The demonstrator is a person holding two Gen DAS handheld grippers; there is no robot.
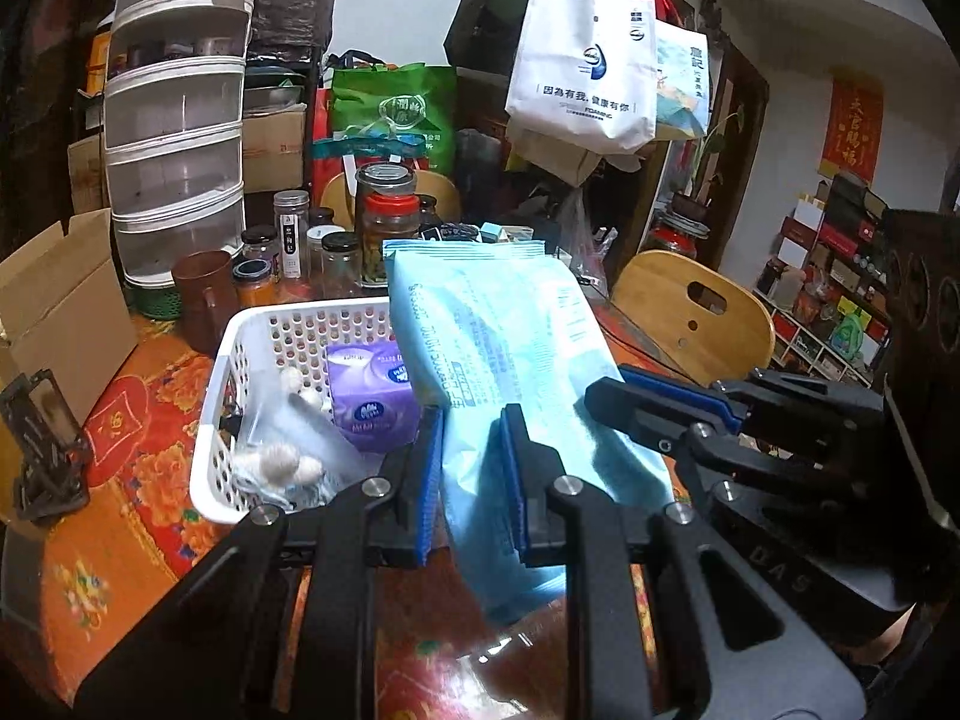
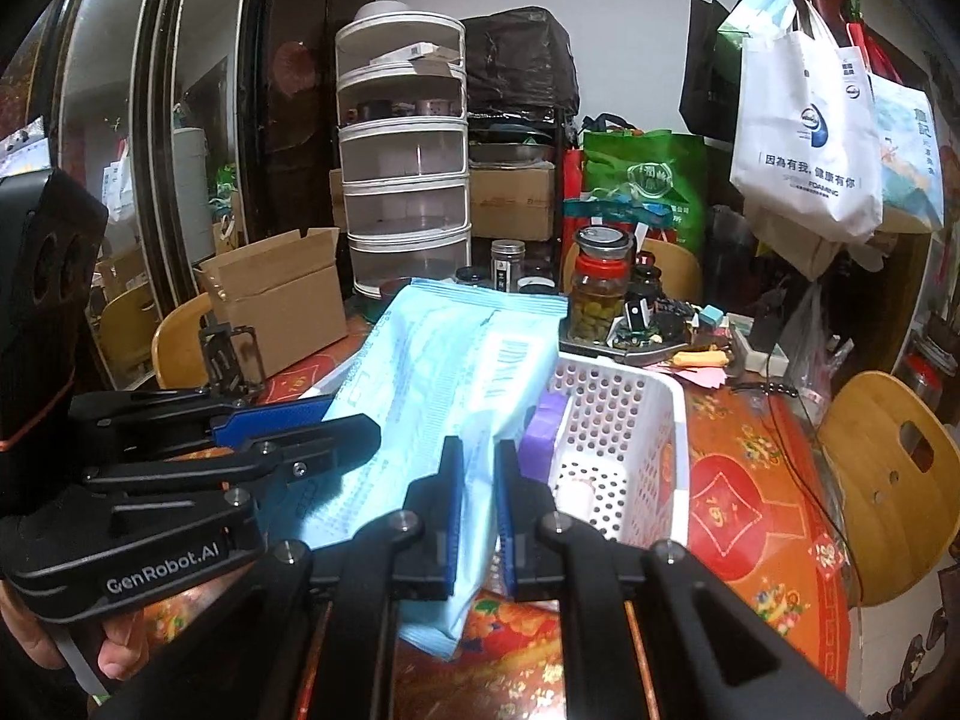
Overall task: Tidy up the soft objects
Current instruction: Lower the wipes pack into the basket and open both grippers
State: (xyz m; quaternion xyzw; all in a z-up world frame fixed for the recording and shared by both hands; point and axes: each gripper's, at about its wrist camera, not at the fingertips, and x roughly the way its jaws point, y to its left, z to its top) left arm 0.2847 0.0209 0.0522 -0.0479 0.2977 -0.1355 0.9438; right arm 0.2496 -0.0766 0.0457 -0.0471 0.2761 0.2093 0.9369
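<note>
A large light blue soft pack (image 1: 504,348) is held up over the near right side of a white perforated basket (image 1: 240,360). My left gripper (image 1: 471,480) is shut on the pack's lower edge. My right gripper (image 2: 477,492) is shut on the same pack (image 2: 444,360) at its other lower corner; it shows in the left wrist view (image 1: 666,414) too. The basket (image 2: 624,420) holds a purple tissue pack (image 1: 372,390) and a clear bag of white cotton balls (image 1: 282,456). The purple pack (image 2: 543,432) peeks out beside the blue one.
Glass jars (image 1: 384,228) and a brown cup (image 1: 204,300) stand behind the basket. A cardboard box (image 1: 54,312) and a black stand (image 1: 42,444) are at the left. A white stacked drawer tower (image 1: 180,120) rises behind. A wooden chair (image 1: 696,312) is at the right.
</note>
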